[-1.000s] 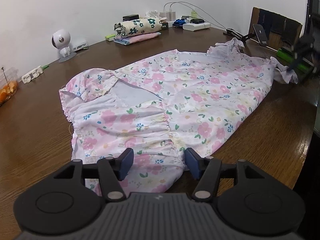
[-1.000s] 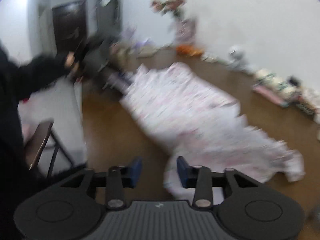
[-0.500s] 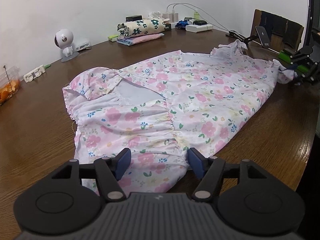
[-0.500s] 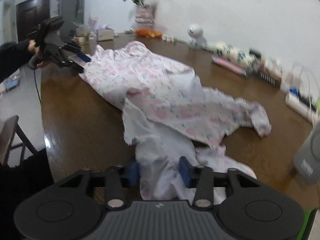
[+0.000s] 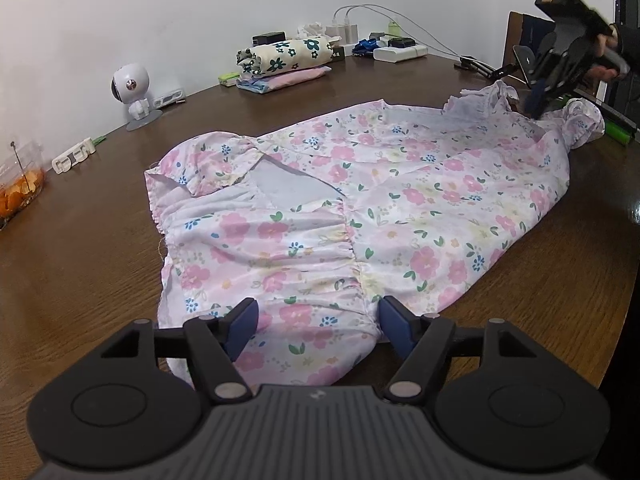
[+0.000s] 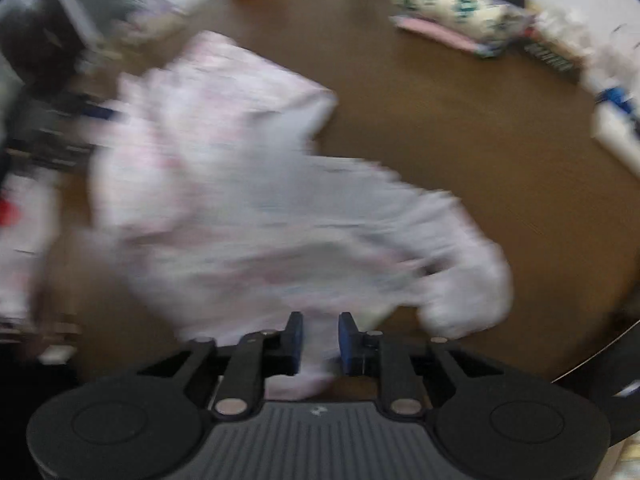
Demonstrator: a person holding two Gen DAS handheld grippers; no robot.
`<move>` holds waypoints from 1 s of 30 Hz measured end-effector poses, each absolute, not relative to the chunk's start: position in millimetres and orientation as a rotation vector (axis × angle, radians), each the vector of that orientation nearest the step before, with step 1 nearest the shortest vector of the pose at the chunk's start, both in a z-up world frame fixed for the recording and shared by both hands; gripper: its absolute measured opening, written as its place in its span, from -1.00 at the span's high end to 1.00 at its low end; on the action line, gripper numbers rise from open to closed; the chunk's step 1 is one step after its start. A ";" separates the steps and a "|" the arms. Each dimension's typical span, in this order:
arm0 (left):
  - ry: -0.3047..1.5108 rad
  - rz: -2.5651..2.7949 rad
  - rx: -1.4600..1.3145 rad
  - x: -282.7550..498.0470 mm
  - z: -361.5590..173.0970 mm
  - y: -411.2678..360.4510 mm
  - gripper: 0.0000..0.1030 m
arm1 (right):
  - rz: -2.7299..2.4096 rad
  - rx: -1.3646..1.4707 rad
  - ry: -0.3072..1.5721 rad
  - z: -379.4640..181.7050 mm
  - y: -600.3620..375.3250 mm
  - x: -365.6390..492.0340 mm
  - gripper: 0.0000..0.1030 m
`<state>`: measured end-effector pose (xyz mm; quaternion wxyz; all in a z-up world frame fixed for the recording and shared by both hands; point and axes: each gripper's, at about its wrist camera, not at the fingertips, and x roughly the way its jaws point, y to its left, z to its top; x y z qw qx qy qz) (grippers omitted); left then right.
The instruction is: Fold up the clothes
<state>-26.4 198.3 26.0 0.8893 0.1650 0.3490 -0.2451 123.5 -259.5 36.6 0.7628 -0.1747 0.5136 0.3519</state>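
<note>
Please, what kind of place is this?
Probably a room in a home: a wooden table against a white wall, with folded clothes, chargers with cables and a floral dress on it.

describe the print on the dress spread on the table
White dress with pink flowers, small blue blooms and green leaves; clearest in the left wrist view.
</note>
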 end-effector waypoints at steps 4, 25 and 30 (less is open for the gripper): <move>0.720 -0.513 0.332 -26.8 25.1 200.1 -0.37 | 0.672 -0.473 0.928 48.0 -253.3 102.2 0.36; 0.670 -0.527 0.263 -36.9 53.8 223.8 -0.38 | 0.816 -0.263 0.906 61.6 -318.2 3.5 0.42; 0.570 -0.554 0.206 8.8 106.8 257.6 -0.58 | 0.889 -0.268 0.615 107.2 -274.9 24.8 -0.28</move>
